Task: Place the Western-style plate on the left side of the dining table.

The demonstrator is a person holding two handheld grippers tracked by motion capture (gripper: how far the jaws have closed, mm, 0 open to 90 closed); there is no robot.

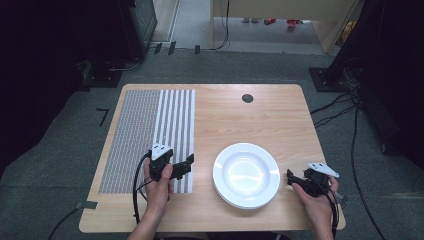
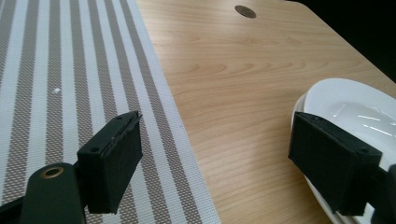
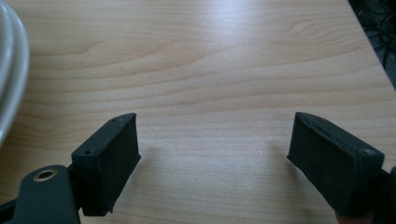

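1. You are between grips, as I read it: both tongs stand beside the stack of white plates (image 1: 246, 175), one on each side, and neither has hold of anything.
2. Your left tongs (image 1: 189, 161) hang over the near right edge of the striped placemat (image 1: 145, 135), pointing toward the plates. The jaws stand wide apart with nothing between them; in the left gripper view the plate rim (image 2: 322, 93) shows just past the right jaw.
3. Your right tongs (image 1: 290, 176) sit near the right side of the plates, close to the desk's (image 1: 280, 115) near right corner. Their jaws are spread fully and frame bare wood; the plate edge (image 3: 11, 84) lies off to their left, apart from them.
4. The plates rest on the desk near its front edge, right of the placemat and not touching it. There look to be two or more stacked; the exact count I cannot tell. The top plate is empty.
5. The likely next move is to take the top plate by its rim. That calls for bringing one jaw over the rim and the other under it, then closing gently so the glazed edge does not slip.
6. Judge the placemat as the probable place to set it.
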